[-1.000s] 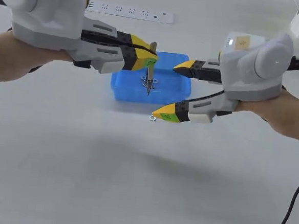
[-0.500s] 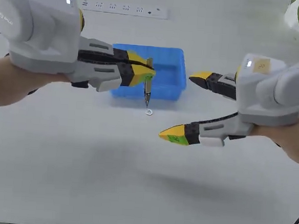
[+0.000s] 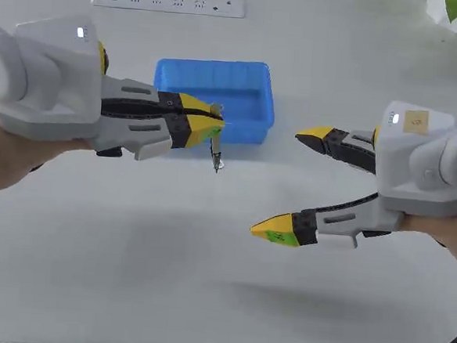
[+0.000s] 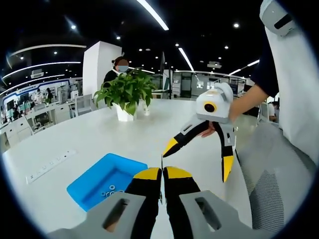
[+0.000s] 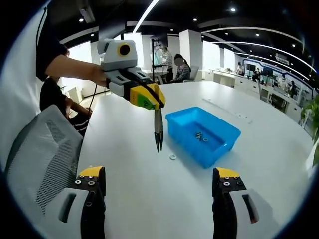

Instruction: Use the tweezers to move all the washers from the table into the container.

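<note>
Sitting inside blue container [image 5: 195,152]: few washers [image 5: 200,135].

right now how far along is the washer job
Done: a few washers lie in the blue container. In hand: the left gripper is shut on the tweezers, with the tips pointing down close to one washer on the table in front of the container, not gripping it. The right gripper is open and empty. Left: that washer, the one I can see outside the container.
</note>
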{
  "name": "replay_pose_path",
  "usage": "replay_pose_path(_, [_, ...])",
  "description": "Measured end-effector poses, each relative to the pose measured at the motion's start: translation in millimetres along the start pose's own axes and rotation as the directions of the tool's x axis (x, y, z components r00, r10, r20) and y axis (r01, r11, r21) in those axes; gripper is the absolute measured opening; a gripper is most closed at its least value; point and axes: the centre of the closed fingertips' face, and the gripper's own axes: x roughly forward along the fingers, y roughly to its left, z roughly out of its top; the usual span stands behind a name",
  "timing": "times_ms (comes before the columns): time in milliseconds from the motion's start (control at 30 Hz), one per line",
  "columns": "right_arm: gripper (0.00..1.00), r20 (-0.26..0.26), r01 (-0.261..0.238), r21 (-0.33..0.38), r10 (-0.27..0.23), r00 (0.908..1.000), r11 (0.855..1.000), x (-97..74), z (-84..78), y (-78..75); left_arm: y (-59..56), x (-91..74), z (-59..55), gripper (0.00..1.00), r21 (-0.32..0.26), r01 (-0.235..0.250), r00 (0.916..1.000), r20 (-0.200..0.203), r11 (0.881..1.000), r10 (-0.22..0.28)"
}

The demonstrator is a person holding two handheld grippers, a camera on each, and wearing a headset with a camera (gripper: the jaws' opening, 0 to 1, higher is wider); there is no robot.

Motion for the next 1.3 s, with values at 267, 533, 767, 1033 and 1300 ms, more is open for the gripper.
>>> replay_pose_path(267, [0.9, -0.058, -0.015, 0.0, 0.015, 0.9982, 1.0, 1.2, -24.9, 7.7, 8.9, 7.0, -3.6, 0.05, -0.006, -0.014, 0.9999, 0.003, 1.0, 0.014])
replay_pose_path(533, [0.98, -0.049, -0.026, 0.023, 0.027, 0.9984, 0.999, 6.6, -22.8, 12.0, 17.8, 6.0, -12.2, 0.06, 0.023, -0.025, 0.9997, 0.003, 0.999, 0.025])
replay_pose_path(767, [1.0, -0.052, -0.036, 0.015, 0.037, 0.998, 0.999, 8.6, -22.2, 14.9, 20.2, 11.1, -18.4, 0.06, 0.021, -0.014, 0.9999, -0.006, 1.0, 0.014])
replay_pose_path(1033, [0.99, -0.063, -0.043, 0.042, 0.046, 0.9969, 0.998, 6.3, -30.4, 16.5, 25.8, 17.8, -23.1, 0.06, 0.015, -0.011, 0.9999, -0.009, 1.0, 0.011])
replay_pose_path(1300, [0.98, -0.061, -0.03, 0.052, 0.033, 0.9976, 0.998, 3.9, -31.6, 12.9, 26.9, 19.7, -28.6, 0.06, 0.022, -0.006, 0.9996, -0.026, 1.0, 0.007])
